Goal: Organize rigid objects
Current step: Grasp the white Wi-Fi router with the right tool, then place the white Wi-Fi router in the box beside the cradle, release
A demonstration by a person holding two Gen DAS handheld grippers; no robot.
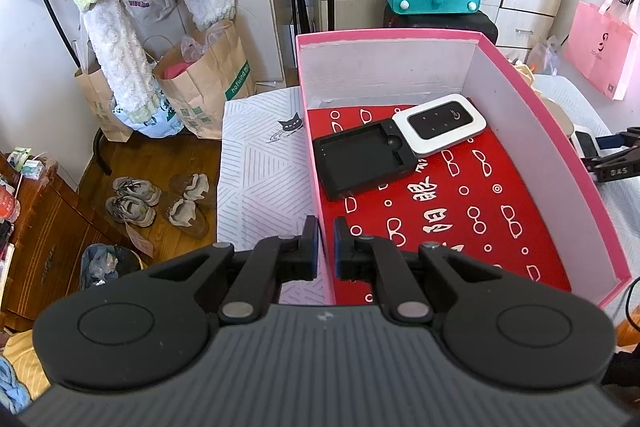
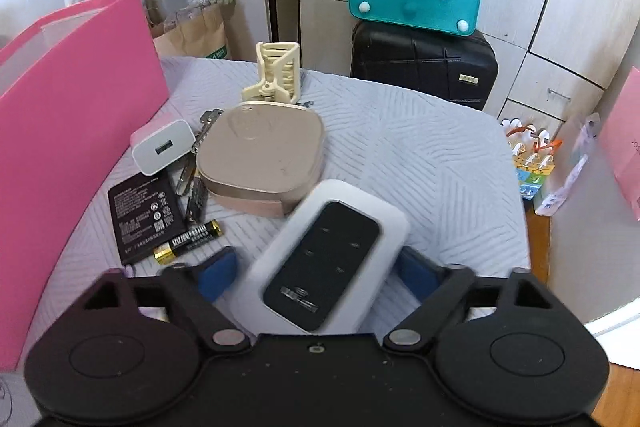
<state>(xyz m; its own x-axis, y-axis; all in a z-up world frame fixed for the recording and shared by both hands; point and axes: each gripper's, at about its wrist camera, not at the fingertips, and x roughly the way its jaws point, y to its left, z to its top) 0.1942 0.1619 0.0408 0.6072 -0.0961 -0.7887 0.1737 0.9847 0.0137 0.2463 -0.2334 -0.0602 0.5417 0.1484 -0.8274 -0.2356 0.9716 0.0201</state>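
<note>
Left claw pinching the pink box's wall; right claw spread around a white pocket router on the desk.

Left claw: pads pressed together on the near left wall of the pink box, one pad inside, one outside; box floor lined red, holding a black tray with a second white pocket router overlapping its far right corner. Right claw: blue pads set wide on either side of the white pocket router; router blurred, contact with either pad cannot be told. On the quilted desk cover beyond: beige rounded case, cream hair clip behind it, white charger, keys, flat black battery, AA battery just beside it; the pink box stands at the left of this cluster.
</note>
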